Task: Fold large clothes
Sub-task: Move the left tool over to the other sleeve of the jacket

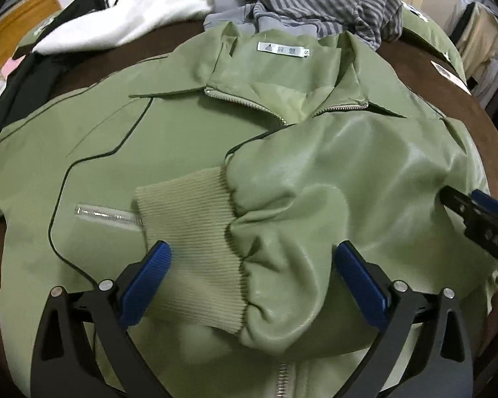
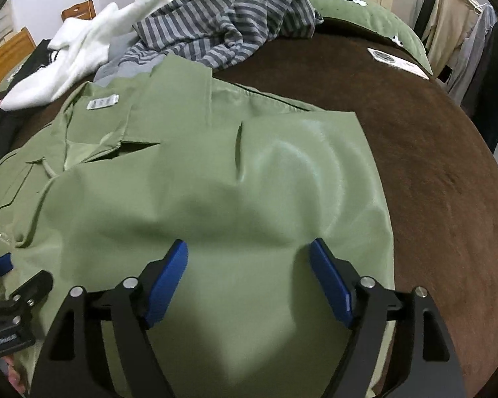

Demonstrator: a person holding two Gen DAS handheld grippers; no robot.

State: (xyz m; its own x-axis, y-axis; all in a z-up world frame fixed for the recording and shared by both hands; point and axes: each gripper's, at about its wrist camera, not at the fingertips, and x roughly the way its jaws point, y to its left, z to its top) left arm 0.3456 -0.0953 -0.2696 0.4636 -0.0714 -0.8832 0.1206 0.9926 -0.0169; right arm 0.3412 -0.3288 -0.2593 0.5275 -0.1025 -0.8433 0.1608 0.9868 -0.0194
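Note:
A light green zip jacket (image 1: 169, 152) lies front up on a brown bed cover (image 2: 415, 152), collar and label at the far side. Its right sleeve (image 1: 332, 199) is folded across the chest, with the ribbed cuff (image 1: 196, 242) near the middle. My left gripper (image 1: 252, 265) is open just above the cuff, holding nothing. My right gripper (image 2: 249, 262) is open over the folded sleeve and shoulder of the jacket (image 2: 249, 172), holding nothing. The right gripper (image 1: 474, 219) also shows at the right edge of the left wrist view. The left gripper (image 2: 6, 295) shows at the lower left of the right wrist view.
A striped grey garment (image 2: 222, 23), a white garment (image 2: 79, 49) and a dark garment (image 1: 33, 76) are piled beyond the collar. A green pillow (image 2: 358, 10) and a card (image 2: 398, 58) lie at the far right. Clothes hang on a rack (image 2: 461, 39).

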